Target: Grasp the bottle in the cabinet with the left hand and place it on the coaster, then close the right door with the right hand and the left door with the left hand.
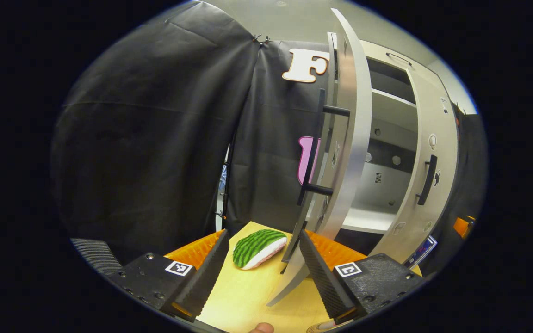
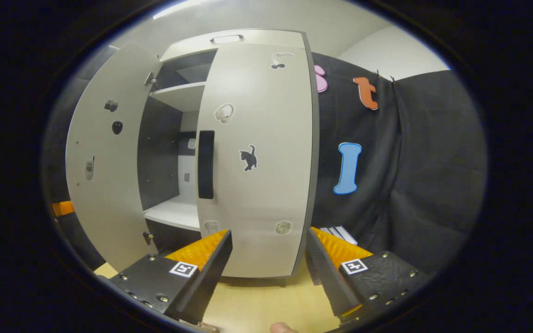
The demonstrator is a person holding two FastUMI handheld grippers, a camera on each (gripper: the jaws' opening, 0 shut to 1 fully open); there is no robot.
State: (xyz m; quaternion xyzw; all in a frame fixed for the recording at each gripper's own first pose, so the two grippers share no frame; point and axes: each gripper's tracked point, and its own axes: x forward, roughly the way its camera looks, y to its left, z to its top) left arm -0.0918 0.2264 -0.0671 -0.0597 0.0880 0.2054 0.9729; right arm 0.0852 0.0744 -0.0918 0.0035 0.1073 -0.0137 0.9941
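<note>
The pale cabinet's left door stands open, edge-on just ahead of my left gripper, its black bar handle close above my right finger. My left gripper is open and holds nothing. In the right gripper view the right door faces me flat, closed or nearly so, with its dark handle at its left edge. My right gripper is open just in front of that door's lower part. The left door swings wide open, baring white shelves.
A green-striped watermelon slice toy lies on the wooden table between my left fingers' tips. The right door shows beyond the open shelf. White flat items lie right of the cabinet's foot. Black cloth walls surround the booth.
</note>
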